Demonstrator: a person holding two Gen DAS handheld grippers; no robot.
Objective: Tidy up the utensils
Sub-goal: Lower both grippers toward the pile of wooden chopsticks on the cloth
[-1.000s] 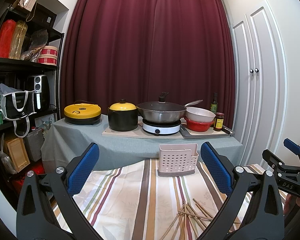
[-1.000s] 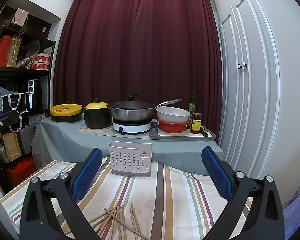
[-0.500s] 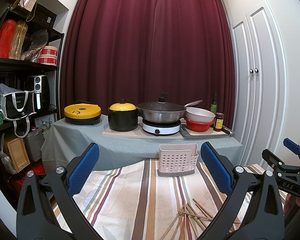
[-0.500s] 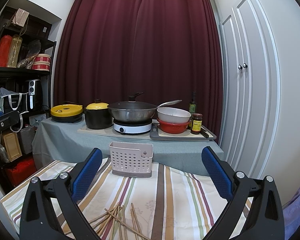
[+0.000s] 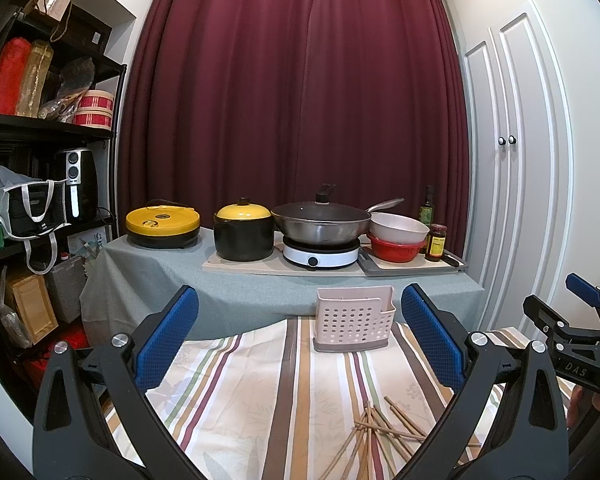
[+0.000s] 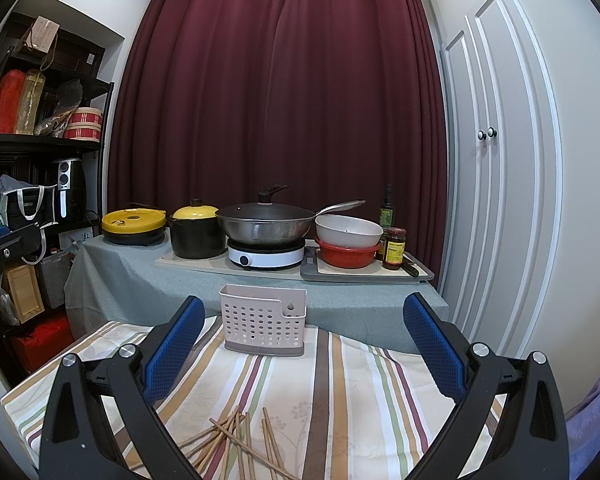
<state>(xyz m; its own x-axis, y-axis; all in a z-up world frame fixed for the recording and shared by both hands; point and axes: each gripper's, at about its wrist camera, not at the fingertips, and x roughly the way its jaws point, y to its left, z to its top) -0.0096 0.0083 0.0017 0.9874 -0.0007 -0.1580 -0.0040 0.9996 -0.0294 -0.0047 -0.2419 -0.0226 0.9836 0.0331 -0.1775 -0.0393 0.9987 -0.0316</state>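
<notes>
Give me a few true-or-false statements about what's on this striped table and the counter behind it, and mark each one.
1. The wooden chopsticks lie loose in a heap on the striped tablecloth. True.
2. The pale perforated plastic utensil holder lies tipped on its side. False: it stands upright at the table's far edge.
3. The left hand-held gripper is clamped on a chopstick. False: it is open and holds nothing.
4. The right hand-held gripper is open and empty. True.
5. The black pot with a yellow lid sits to the right of the lidded steel wok. False: it sits to the wok's left.
</notes>
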